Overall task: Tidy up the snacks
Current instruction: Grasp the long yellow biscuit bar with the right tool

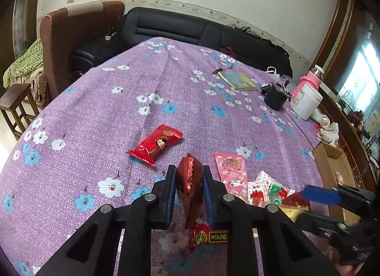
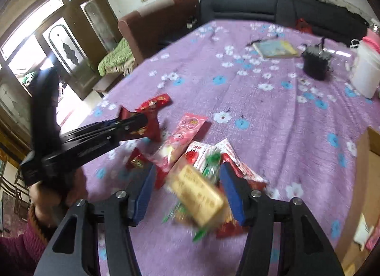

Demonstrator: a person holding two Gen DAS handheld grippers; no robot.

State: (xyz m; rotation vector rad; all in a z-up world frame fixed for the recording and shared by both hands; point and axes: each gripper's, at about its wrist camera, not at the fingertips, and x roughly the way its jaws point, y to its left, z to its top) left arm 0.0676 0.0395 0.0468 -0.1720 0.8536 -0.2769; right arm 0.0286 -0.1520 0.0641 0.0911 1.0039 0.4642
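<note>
In the left wrist view the left gripper [image 1: 189, 189] is clamped on one dark red packet [image 1: 191, 181], lifted for sorting, another red packet [image 1: 155, 145] lying far-left on the cloth [image 1: 95, 121]; in the right wrist view the right gripper [image 2: 186, 194] stands apart around one yellow snack [image 2: 198, 196], near the pile.

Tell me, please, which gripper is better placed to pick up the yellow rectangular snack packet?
Probably the right gripper: its open jaws straddle the yellow rectangular snack packet, while the left gripper is shut on a dark red foil packet.
</note>
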